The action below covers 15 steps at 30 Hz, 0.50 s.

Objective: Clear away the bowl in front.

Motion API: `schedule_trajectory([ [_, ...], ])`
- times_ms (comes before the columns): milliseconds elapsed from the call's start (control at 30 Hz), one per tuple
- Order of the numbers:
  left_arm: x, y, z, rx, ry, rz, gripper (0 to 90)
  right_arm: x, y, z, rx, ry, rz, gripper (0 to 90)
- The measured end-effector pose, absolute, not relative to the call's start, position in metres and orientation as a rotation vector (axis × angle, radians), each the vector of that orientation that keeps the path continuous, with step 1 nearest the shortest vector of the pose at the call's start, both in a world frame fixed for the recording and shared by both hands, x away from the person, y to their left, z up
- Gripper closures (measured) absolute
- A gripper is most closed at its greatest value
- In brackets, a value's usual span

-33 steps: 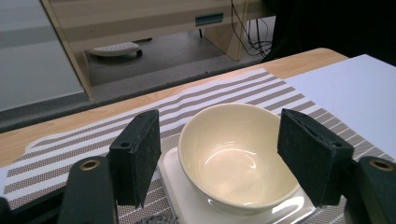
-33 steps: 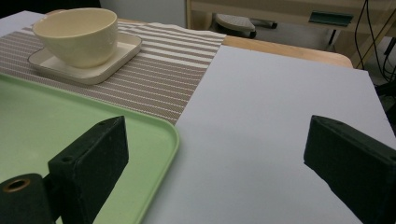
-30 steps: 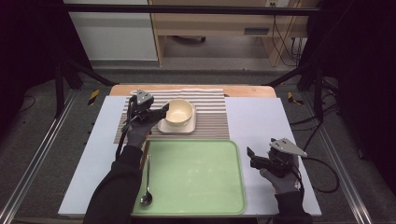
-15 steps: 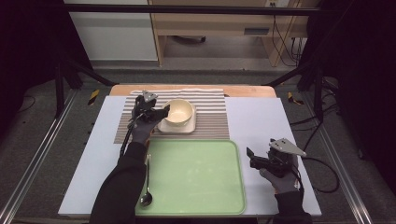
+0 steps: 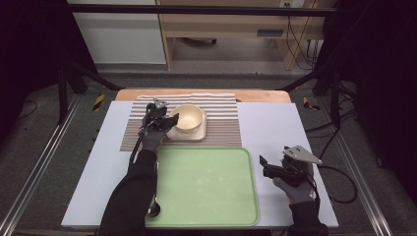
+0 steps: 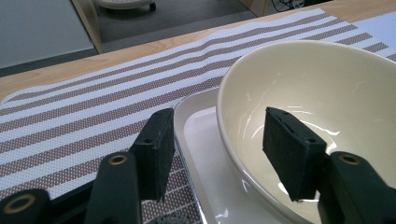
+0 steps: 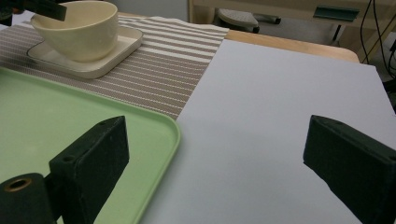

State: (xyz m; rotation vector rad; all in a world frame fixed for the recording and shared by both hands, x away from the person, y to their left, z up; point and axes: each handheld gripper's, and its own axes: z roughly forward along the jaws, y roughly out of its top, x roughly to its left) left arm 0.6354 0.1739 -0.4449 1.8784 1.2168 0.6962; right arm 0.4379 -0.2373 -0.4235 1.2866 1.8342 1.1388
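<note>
Dark studio, black frame rails either side, a pale wooden bench at the far wall. White table carried a brown-striped placemat at the far middle and a green tray at the near middle, its bed bare.

Cream bowl sat on a square cream saucer, both on the placemat, just beyond the tray's far edge. Likely staged there so it could be lifted straight across to the tray.

Left gripper was at the bowl's left rim. In the left gripper view the jaws straddled the bowl wall: one pad inside the bowl, the other outside over the saucer edge. Jaws stood partly open and had just been closing, the rim between them; pads not yet pressing, a gap showing on both sides. Judged a rim pinch in preparation: the wall is the one part thin enough for these jaws.

Right gripper rested at the near right, beside the tray's right edge, jaws wide open and holding nothing; its own view showed bare table between the pads. Looked parked, clear of the left hand's work.

Spoon lay along the tray's left side, partly under the left sleeve.
</note>
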Motion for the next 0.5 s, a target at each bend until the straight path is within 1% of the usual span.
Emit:
schedule_trajectory([
  [167, 0.6375, 0.1745, -0.4490, 1.877, 1.240, 0.660, 50.3, 0.4383, -0.2374, -0.4238, 1.283, 1.838, 1.140, 7.2],
  [500, 0.6385, 0.1663, -0.4518, 1.893, 1.248, 0.633, 66.4, 0.4381, -0.2376, -0.4233, 1.287, 1.836, 1.142, 7.3],
])
